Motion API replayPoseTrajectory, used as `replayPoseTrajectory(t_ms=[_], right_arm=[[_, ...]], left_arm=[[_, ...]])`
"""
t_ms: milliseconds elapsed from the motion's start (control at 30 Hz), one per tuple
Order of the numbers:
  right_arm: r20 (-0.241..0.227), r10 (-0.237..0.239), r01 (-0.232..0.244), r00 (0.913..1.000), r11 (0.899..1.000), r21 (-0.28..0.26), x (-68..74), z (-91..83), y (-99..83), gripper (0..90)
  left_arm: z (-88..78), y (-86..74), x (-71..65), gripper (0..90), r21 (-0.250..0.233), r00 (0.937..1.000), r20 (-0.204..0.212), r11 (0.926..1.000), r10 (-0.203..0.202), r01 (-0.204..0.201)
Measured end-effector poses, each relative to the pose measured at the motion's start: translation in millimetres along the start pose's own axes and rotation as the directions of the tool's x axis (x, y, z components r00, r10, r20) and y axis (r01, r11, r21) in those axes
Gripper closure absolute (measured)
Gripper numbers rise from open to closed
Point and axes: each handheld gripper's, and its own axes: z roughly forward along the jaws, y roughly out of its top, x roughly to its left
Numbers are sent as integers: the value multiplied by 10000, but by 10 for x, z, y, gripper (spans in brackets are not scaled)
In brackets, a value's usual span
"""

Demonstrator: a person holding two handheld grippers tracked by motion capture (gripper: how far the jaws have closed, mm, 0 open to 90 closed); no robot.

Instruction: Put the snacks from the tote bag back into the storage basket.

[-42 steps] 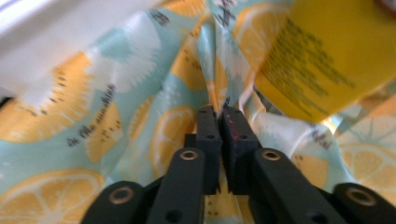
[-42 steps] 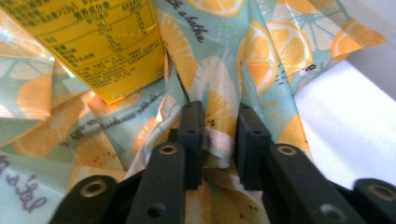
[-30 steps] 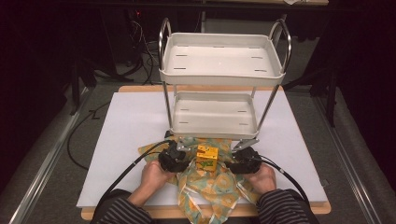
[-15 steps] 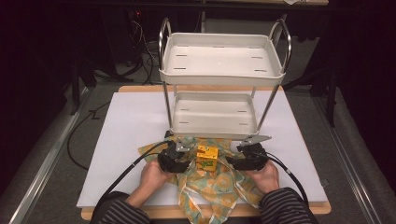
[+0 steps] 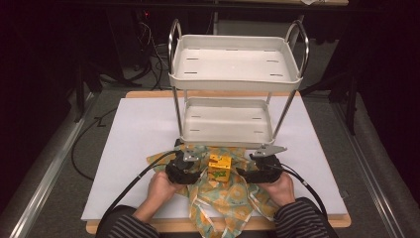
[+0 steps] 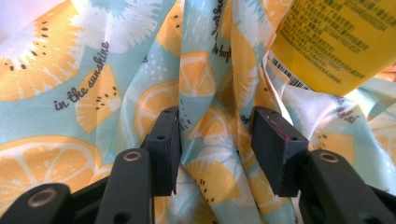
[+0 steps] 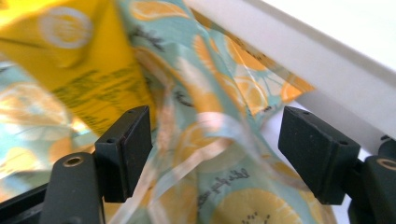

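One yellow box point(image 5: 219, 167) stands upright on the crumpled fruit-print cloth point(image 5: 233, 196), near the table's front edge. Left gripper point(image 5: 187, 167) and right gripper point(image 5: 257, 170) flank it, jaws apart with loose cloth folds between, the right's just opening. The white two-tier cart point(image 5: 236, 79) stands just behind.

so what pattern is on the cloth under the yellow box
Orange and lemon slices on pale blue cloth, clearest in the left gripper view.

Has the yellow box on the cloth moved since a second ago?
No. The yellow box sits at the same spot before the white cart's lower tray.
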Motion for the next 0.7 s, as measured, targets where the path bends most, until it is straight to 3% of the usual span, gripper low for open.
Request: replayPoseTrajectory(t_ms=[100, 333, 533, 700], right_arm=[[-226, -26, 18, 9997, 9994, -333, 13, -79, -3, 267], [-349, -519, 514, 9980, 9985, -164, 25, -130, -7, 267], [-481, -855, 813, 9952, 9932, -835, 71, -181, 14, 270], [-433, -994, 945, 9941, 9902, -1030, 107, -221, 24, 271]], left_arm=[[-7, -6, 11, 537, -43, 9999, 103, 10000, 43, -42], [-31, -33, 30, 536, -260, 9994, 336, 9997, -28, 37], [-33, -43, 26, 537, -362, 9996, 284, 9993, -24, 34], [-33, -47, 22, 537, -364, 9996, 282, 9993, 8, 2]])
